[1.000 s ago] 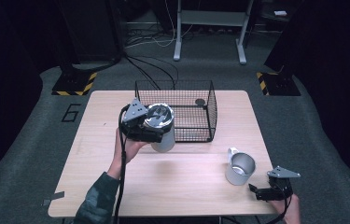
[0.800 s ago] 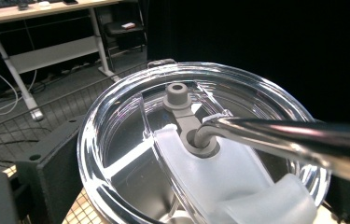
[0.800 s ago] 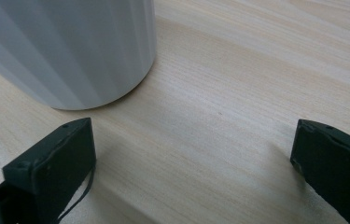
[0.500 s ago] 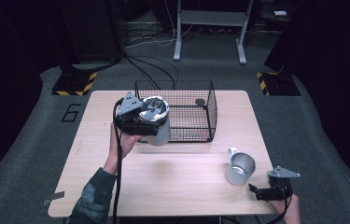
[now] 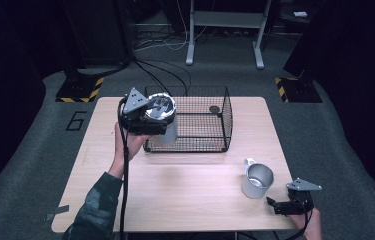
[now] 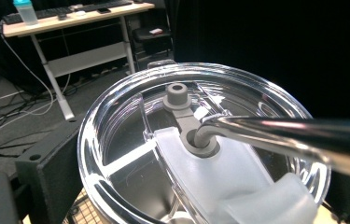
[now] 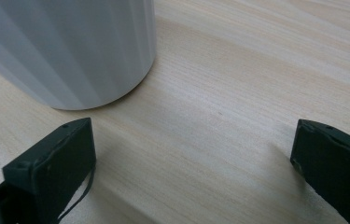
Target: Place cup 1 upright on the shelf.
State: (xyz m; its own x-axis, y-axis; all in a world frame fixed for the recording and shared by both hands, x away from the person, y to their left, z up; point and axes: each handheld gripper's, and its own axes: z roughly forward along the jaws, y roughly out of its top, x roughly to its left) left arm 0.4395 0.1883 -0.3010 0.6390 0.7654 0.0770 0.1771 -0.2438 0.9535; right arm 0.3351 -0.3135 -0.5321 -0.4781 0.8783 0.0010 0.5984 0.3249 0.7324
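The tumbler (image 5: 165, 131) has a glossy clear plastic lid (image 6: 130, 140) and a polished metal straw (image 6: 294, 133). The basket (image 5: 202, 120) is black wire mesh. The mug (image 5: 256, 181) is matt brushed metal; the counter (image 5: 190, 195) is pale smooth wood grain.

The tumbler (image 5: 161, 119) sits in the upper left-centre of the high view, held up off the bench at the left front corner of the wire basket (image 5: 200, 120). It has a pale, smooth body (image 5: 169, 134) and a clear round lid (image 6: 130, 140) with a frosted slider and a grey plug. A shiny metal straw (image 6: 280, 133) bends out of the lid's hole and runs off to the right of the left gripper view. The tumbler is tilted, lid towards the camera.
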